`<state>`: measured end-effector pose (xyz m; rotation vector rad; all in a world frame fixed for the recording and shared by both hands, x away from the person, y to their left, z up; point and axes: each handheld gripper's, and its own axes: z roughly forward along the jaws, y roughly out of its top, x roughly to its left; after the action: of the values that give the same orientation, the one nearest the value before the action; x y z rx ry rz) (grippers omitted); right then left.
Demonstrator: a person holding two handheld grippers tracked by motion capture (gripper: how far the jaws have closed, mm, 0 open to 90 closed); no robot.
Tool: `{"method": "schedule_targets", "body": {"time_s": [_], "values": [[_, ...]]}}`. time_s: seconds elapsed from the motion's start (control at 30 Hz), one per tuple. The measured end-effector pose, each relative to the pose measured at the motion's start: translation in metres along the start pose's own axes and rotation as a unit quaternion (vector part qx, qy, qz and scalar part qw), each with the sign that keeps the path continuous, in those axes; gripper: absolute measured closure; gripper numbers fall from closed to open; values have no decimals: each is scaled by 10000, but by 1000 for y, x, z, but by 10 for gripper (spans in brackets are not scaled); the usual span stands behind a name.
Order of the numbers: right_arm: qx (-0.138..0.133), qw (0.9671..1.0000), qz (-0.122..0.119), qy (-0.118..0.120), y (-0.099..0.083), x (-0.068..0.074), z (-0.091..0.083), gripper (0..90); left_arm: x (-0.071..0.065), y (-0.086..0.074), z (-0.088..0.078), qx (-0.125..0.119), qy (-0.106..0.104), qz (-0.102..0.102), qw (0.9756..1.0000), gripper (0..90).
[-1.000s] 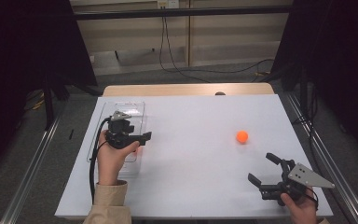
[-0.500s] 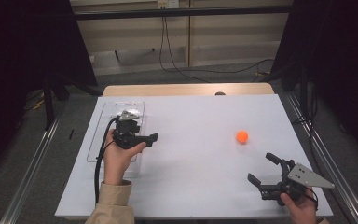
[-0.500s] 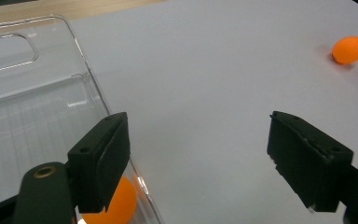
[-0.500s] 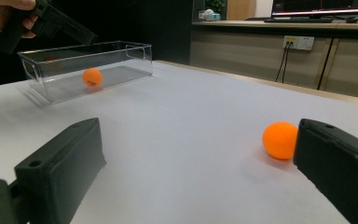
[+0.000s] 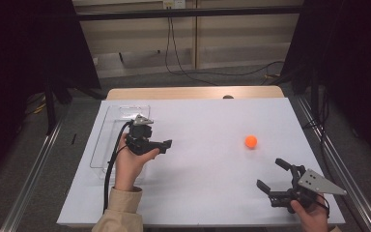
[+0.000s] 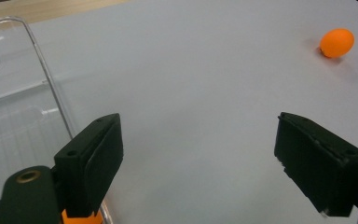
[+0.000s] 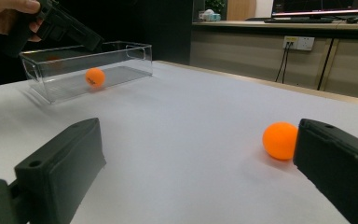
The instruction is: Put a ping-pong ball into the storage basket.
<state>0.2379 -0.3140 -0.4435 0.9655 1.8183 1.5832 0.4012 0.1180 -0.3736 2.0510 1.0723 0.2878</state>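
Note:
One orange ball (image 5: 250, 141) lies on the white table (image 5: 207, 121), right of the middle. A second orange ball (image 7: 95, 77) rests inside the clear plastic box (image 5: 118, 133) at the table's left. My left gripper (image 5: 165, 145) hovers just beside the box's right wall and points right, toward the loose ball (image 6: 336, 43). Its jaws have just been opening and stand open (image 6: 200, 140) with nothing between them. My right gripper (image 5: 270, 174) rests open near the front right corner. The loose ball (image 7: 279, 140) lies just ahead of its right jaw and apart from it.
The box's thin clear wall (image 6: 51, 79) stands close by my left jaw. A wooden strip (image 5: 193, 93) runs along the table's far edge. Metal rails (image 5: 328, 150) flank the table, and cables (image 5: 183, 58) lie on the floor behind it.
My left gripper has moved right, from over the box out across the open table beside it. The right gripper and the loose ball have stayed in place.

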Motion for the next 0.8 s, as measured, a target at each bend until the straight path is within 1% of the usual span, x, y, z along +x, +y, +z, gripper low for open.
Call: {"method": "schedule_targets", "body": {"time_s": [0.03, 0.1, 0.17, 0.2, 0.3, 0.33, 0.37, 0.43, 0.47, 0.53, 0.6, 0.67, 0.8], "values": [[3, 10000, 0, 1, 0, 0, 0, 14, -1, 0, 1, -1, -31, -25, 10000, 146], [6, 10000, 1, -6, 0, -1, 0, 14, -2, 1, 2, 12, -48, 17, 10000, 141], [10, 10000, -3, -1, 0, 0, 0, 14, -4, 1, 4, 2, -42, 0, 10000, 134], [8, 10000, -8, 0, 0, 0, 0, 14, -4, 1, 4, 51, -46, 66, 10000, 127], [13, 10000, -1, 5, 0, 0, 0, 14, -7, 1, 7, 60, -62, 60, 9999, 115], [10, 10000, -9, 2, 0, 0, 0, 14, -7, 2, 7, 70, -53, 116, 9999, 114], [6, 10000, -3, 4, 0, 0, 0, 14, -9, 2, 9, 60, -76, 91, 9999, 114], [7, 10000, -3, 4, 0, 0, 0, 14, -10, 2, 10, 71, -110, 136, 9998, 111], [8, 10000, -3, 5, 0, 0, 0, 14, -12, 2, 12, 40, -114, 103, 9999, 110], [15, 10000, -9, 7, 0, 0, 0, 14, -14, 3, 13, 53, -121, 161, 9998, 107], [20, 10000, -6, 18, 0, 0, 0, 14, -16, 3, 15, 41, -154, 116, 9998, 104], [26, 10000, -4, 20, 0, 0, 0, 14, -16, 3, 15, 56, -149, 177, 9997, 103], [26, 10000, -5, 19, 0, -1, 0, 14, -19, 4, 17, 33, -166, 186, 9997, 103]]}}
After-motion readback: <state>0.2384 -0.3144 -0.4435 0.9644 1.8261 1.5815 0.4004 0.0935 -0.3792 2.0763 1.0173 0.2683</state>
